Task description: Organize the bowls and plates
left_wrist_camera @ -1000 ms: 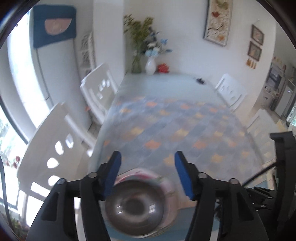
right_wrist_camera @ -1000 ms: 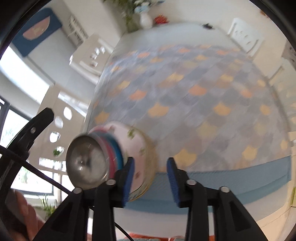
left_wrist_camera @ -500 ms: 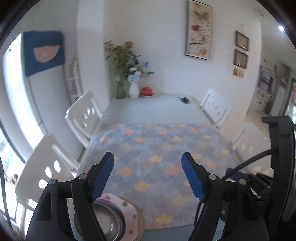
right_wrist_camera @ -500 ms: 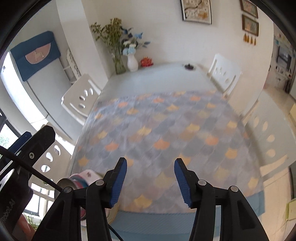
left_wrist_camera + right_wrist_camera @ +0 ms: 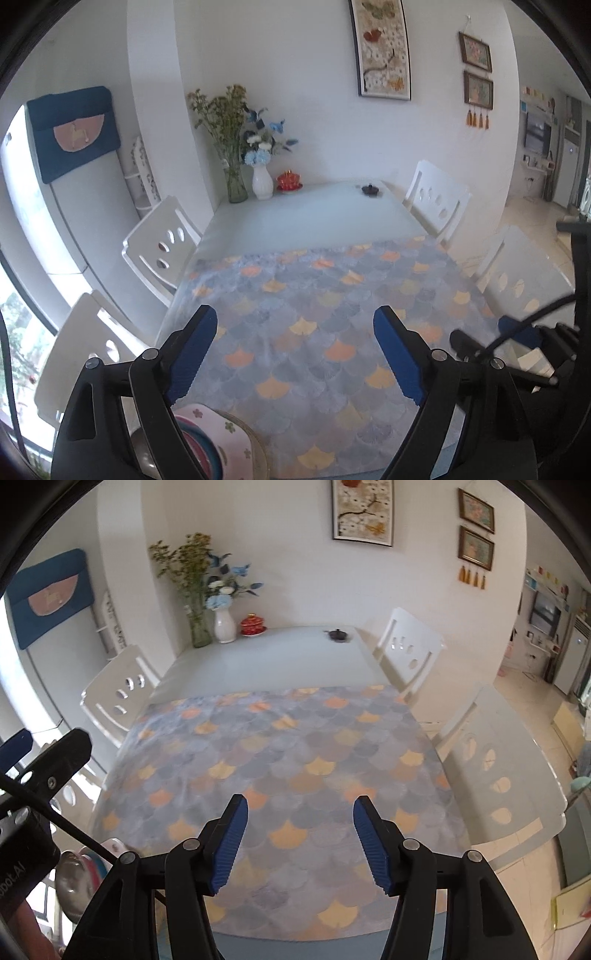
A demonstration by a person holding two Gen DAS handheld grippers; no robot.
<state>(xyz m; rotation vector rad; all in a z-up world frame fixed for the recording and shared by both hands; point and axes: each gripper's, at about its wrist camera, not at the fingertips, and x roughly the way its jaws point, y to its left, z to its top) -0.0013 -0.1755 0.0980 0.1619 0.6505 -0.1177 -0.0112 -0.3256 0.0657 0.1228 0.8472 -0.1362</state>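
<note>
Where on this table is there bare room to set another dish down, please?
Most of the patterned cloth is bare, from the dish stack at its near left corner to the far hem. Beyond it, the glass top is free up to the vases, red pot and small dark dish. Both grippers are open and empty.

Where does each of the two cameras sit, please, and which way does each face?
Left wrist: on the left gripper, facing down the table towards the white vase; its open blue jaws show, the stacked dishes at lower left, the other gripper at the right edge.
Right wrist: on the right gripper, facing the same way over the scale-patterned cloth; its jaws, parted with nothing between, show, the left gripper at the left edge.
Shared: table, cloth, vase, white chairs, stack. Both grippers' jaws have just been opening.
</note>
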